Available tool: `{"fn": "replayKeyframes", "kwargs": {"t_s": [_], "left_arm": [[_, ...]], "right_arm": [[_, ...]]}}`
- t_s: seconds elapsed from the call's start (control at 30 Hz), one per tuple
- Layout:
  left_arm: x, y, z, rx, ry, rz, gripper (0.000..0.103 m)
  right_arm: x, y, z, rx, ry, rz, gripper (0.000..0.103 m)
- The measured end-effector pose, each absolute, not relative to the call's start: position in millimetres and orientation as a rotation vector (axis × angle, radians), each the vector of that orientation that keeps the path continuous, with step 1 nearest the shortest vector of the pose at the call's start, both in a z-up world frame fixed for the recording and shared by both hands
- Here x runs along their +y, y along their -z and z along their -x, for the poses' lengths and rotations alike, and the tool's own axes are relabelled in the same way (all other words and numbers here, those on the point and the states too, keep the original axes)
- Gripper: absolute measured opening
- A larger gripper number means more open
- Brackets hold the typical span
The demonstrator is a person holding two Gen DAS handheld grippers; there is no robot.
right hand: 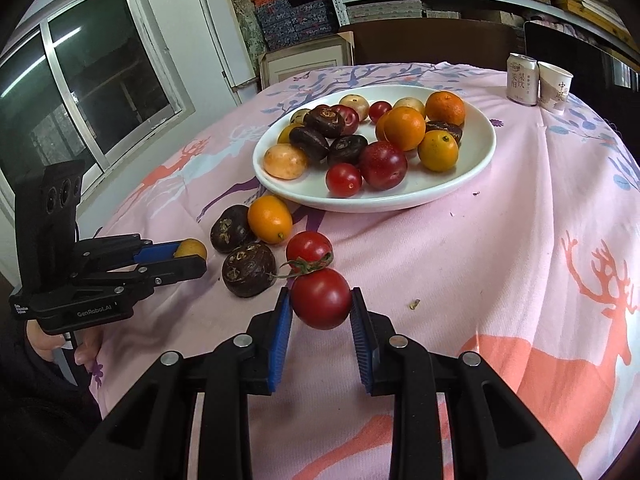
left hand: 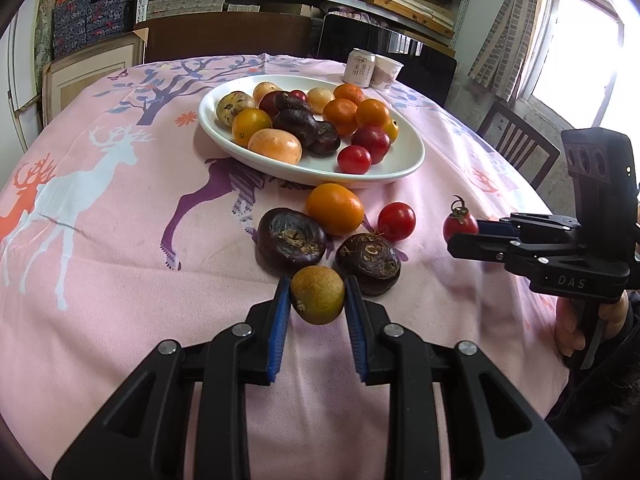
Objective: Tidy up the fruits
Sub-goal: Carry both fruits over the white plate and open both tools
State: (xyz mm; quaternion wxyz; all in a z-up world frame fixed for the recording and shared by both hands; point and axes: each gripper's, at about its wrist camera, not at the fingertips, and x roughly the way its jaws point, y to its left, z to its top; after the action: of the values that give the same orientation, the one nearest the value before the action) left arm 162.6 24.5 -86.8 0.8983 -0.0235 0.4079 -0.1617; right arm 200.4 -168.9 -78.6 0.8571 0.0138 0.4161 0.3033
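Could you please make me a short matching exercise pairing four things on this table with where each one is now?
Things:
1. yellow-green fruit
2. stemmed cherry tomato
3. orange kumquat
4. drink can

Places:
a. on the cloth just in front of the white plate
b. between the right tool's pads
c. beside the paper cup
d. between the left tool's pads

Pairs: 1-d, 2-b, 3-a, 4-c

Pink tablecloth (left hand: 120,280) with deer and tree prints, white plate (right hand: 460,184), red tomato (right hand: 321,298), perhaps olive-yellow fruit (left hand: 317,300)
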Motion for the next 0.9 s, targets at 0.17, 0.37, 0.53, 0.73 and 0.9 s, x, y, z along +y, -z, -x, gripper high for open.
{"fn": "replayKeyframes", "kwargs": {"t_s": [0.17, 0.37, 0.53, 0.73, 0.9], "left_arm": [[25, 87, -163, 0.845, 0.334, 0.049, 0.026], [35, 78, -157, 0.787, 0.319, 0.096, 0.026], [38, 71, -152, 0.772, 0.315, 0.103, 0.026], [36, 57, -150, 0.745, 0.316, 0.088, 0.026], [27, 29, -172, 0.702, 0.319, 0.045, 0.026]], "right_arm": [[-175, 79, -198, 0.872, -0.634, -0.052, 0.029], [-183, 77, -195, 0.866, -0.624, -0.078, 0.029], [-192, 71, -190, 0.848, -0.612, -0.08, 0.029], [-210, 46, -192, 0.78, -0.578, -0.111, 0.029], [-225, 5, -214, 0.667, -0.51, -0.142, 0.029]]}}
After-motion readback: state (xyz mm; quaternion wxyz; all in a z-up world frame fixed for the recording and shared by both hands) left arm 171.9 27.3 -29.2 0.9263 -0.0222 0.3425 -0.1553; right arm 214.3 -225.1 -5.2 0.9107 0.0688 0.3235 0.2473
